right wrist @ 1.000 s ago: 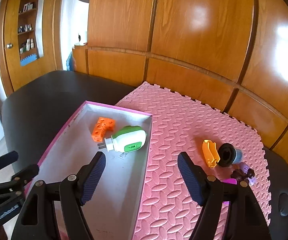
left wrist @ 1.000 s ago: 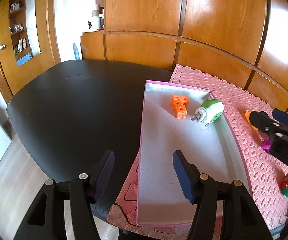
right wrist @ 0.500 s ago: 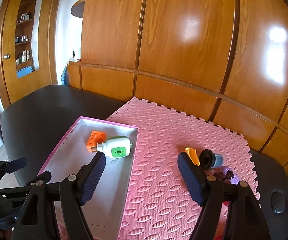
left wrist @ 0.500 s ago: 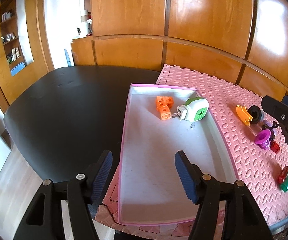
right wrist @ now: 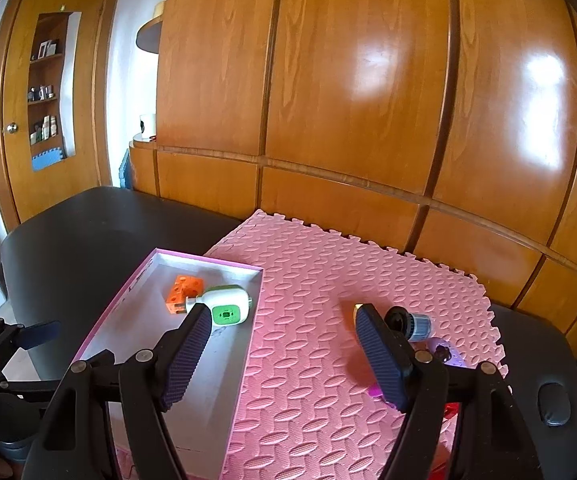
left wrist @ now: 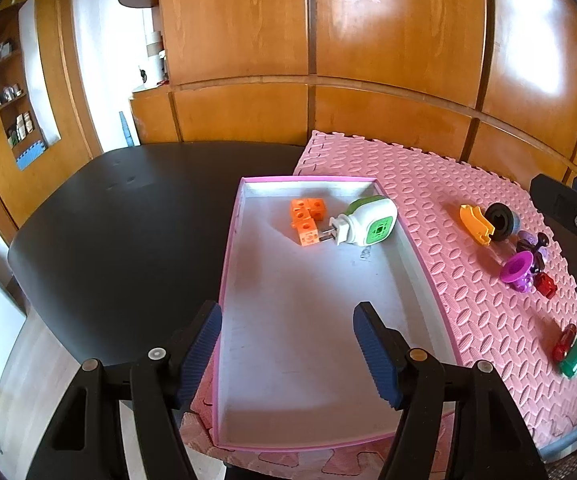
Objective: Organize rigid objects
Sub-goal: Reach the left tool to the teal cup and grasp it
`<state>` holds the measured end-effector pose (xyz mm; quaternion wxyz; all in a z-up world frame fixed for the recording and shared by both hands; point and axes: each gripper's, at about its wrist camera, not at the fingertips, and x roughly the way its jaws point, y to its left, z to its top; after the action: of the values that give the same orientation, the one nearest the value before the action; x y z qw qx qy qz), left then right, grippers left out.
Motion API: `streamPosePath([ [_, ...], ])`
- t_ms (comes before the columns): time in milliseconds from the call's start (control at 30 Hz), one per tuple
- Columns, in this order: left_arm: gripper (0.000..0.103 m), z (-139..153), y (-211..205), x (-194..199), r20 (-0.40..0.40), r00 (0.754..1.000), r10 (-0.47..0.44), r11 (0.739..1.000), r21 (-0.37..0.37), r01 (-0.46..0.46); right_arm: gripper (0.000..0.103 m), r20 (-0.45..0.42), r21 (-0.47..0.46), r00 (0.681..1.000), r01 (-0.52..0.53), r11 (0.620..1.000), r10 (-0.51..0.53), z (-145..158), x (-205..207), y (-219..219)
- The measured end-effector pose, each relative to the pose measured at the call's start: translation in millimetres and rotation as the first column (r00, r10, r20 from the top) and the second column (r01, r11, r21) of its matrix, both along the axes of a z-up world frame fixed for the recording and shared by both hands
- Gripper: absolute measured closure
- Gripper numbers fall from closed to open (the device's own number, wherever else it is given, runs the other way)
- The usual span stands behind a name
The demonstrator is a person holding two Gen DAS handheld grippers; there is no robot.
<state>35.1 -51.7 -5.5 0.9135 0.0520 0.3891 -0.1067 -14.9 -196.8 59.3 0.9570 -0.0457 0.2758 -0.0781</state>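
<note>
left hand-held gripper (left wrist: 288, 350): empty, jaws opening above tray (left wrist: 328, 360) | right hand-held gripper (right wrist: 282, 350): wide, empty, over mat (right wrist: 308, 320) beside tray | orange blocks (left wrist: 307, 220), plug (left wrist: 364, 224): in tray's far end | loose toys (left wrist: 524, 270): on mat right of tray

wall panels (right wrist: 360, 92): glossy varnished wood | table (left wrist: 128, 216): matt black, smooth | mat (left wrist: 468, 292): pink foam, embossed | box (left wrist: 308, 320): matt white card inside, pink rim | orange cubes (left wrist: 306, 220): plastic | plug (left wrist: 368, 226): glossy plastic, metal prongs
</note>
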Motion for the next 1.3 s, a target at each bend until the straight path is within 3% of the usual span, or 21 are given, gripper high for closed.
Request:
streamPosePath([
  [433, 0.034, 10, -30, -1, 0.024, 0.997, -0.07, 0.997, 0.024, 0.069, 0.027, 0.018, 0.005, 0.999, 0.041, 0.999, -0.041, 4, -9, -26],
  [600, 0.031, 17, -60, -5, 0.039, 0.982, -0.184, 0.983, 0.019, 0.183, 0.027, 0.003, 0.06, 0.996, 0.088, 0.994, -0.088, 7, -15, -69],
  [700, 0.029, 18, -86, -11, 0.033, 0.953, -0.3, 0.954, -0.007, 0.3, 0.027, -0.024, 0.108, 0.985, 0.171, 0.979, -0.169, 8, -24, -120],
  [800, 0.029, 16, -116, -22, 0.028, 0.897, -0.441, 0.897, -0.018, 0.441, 0.027, -0.07, 0.151, 0.957, 0.29, 0.945, -0.282, 2, -41, -183],
  [867, 0.029, 12, -138, -32, 0.014, 0.843, -0.537, 0.843, -0.031, 0.538, 0.027, -0.09, 0.17, 0.932, 0.36, 0.917, -0.35, -5, -55, -217],
  [1033, 0.029, 0, -196, -62, -0.024, 0.696, -0.718, 0.696, -0.063, 0.716, 0.027, -0.128, 0.268, 0.857, 0.514, 0.815, -0.498, -32, -90, -290],
  [1067, 0.029, -5, -210, -70, -0.037, 0.655, -0.755, 0.656, -0.06, 0.753, 0.027, -0.132, 0.288, 0.845, 0.533, 0.796, -0.518, -38, -95, -299],
  [1167, 0.029, -14, -241, -85, -0.07, 0.6, -0.797, 0.604, -0.046, 0.796, 0.027, -0.165, 0.385, 0.825, 0.559, 0.734, -0.541, -60, -107, -321],
  [1300, 0.029, -16, -268, -106, -0.056, 0.533, -0.844, 0.535, -0.043, 0.844, 0.027, -0.187, 0.428, 0.809, 0.578, 0.695, -0.558, -63, -113, -334],
])
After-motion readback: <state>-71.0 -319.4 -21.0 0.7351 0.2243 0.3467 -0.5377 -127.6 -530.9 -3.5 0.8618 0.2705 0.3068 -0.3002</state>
